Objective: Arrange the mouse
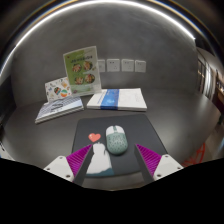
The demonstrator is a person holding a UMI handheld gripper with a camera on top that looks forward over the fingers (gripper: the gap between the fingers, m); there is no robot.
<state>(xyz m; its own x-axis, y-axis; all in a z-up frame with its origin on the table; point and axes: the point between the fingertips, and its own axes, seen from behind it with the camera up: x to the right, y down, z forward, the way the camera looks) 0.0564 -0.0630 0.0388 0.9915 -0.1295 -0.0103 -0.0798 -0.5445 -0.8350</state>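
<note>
Hovering low over the worktop, the hand-held gripper is released, its fingers spread wide and grasping nothing. The mouse rests on the dark mouse mat just ahead of the fingers and between their lines, beside a small red item, with booklets lying beyond. Judged from this, the mouse is not yet gripped, so pickup and arrangement both remain.

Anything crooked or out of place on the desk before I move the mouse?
The mouse sits on the dark mouse pad, just ahead of the open claw, apart from both fingers. Nothing looks spilled or damaged. Beyond the pad, the open booklet lies angled compared with the papers beside it.
</note>
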